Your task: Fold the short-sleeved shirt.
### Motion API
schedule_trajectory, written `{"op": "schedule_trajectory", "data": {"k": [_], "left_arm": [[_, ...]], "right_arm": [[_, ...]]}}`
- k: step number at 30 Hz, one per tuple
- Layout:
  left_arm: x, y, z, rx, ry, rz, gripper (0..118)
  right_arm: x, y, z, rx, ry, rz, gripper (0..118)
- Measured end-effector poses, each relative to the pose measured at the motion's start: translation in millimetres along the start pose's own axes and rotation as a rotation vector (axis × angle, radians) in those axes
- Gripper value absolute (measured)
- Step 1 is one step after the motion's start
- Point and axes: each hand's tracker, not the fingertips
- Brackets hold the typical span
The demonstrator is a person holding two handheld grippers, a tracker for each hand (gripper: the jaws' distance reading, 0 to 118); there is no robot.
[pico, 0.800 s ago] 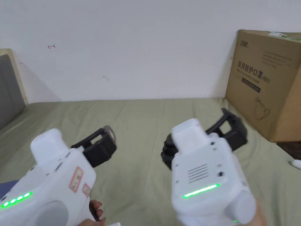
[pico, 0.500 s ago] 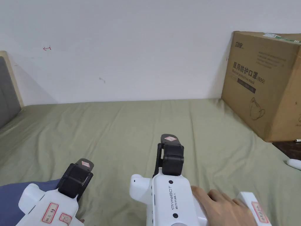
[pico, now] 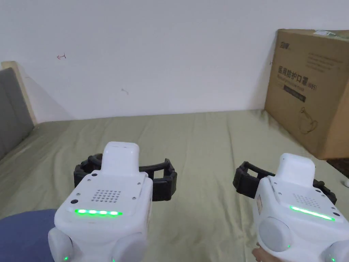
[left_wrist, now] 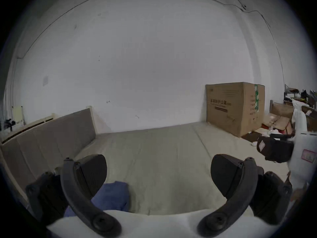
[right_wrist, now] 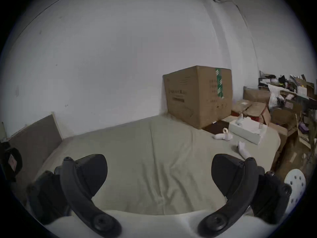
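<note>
A blue shirt (pico: 24,235) lies bunched on the olive-green sheet (pico: 204,143) at the near left edge of the bed. In the left gripper view the blue shirt (left_wrist: 113,197) sits low, just beside the left jaw and not between the jaws. My left gripper (pico: 126,172) hovers over the sheet to the right of the shirt, open wide and holding nothing (left_wrist: 158,161). My right gripper (pico: 284,182) hangs further right at about the same height, also open and empty (right_wrist: 158,161). Much of the shirt is hidden behind the left gripper's white body.
A large cardboard box (pico: 306,88) stands on the bed's far right against the white wall. A grey headboard (pico: 10,112) bounds the left side. Small white objects (right_wrist: 223,136) and a white tray (right_wrist: 247,130) lie at the right edge, with clutter beyond.
Both grippers have rolled from a sideways tilt to level and now sit higher, side by side with jaws spread. The head camera shifted slightly; the shirt stays put.
</note>
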Motion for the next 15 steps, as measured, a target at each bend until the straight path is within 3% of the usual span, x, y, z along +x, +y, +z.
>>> {"op": "schedule_trajectory", "data": {"k": [7, 9, 10, 12, 13, 14, 15], "left_arm": [[-10.1, 0.3, 11.2, 0.071, 0.047, 0.074, 118], [-12.5, 4.0, 10.2, 0.020, 0.088, 0.061, 116], [-13.8, 3.4, 9.8, 0.011, 0.088, 0.070, 103], [-15.4, 0.8, 9.8, 0.022, 0.071, 0.080, 97], [-14.3, -0.4, 9.3, 0.018, 0.074, 0.082, 79], [-13.5, -2.6, 6.5, 0.004, 0.086, 0.083, 41], [-14.0, -5.6, 4.0, -0.020, 0.119, 0.078, 5]], "right_arm": [[-25.4, 25.0, 22.2, 0.245, 0.032, 0.274, 118], [-31.4, 28.3, 25.8, 0.233, 0.012, 0.271, 118], [-31.5, 28.4, 27.1, 0.220, 0.015, 0.267, 117], [-28.6, 23.6, 30.3, 0.205, 0.088, 0.240, 115], [-29.5, 21.4, 31.7, 0.206, 0.101, 0.246, 109], [-33.2, 19.5, 31.7, 0.201, 0.080, 0.256, 84], [-36.7, 17.0, 27.9, 0.189, 0.054, 0.278, 37]]}}
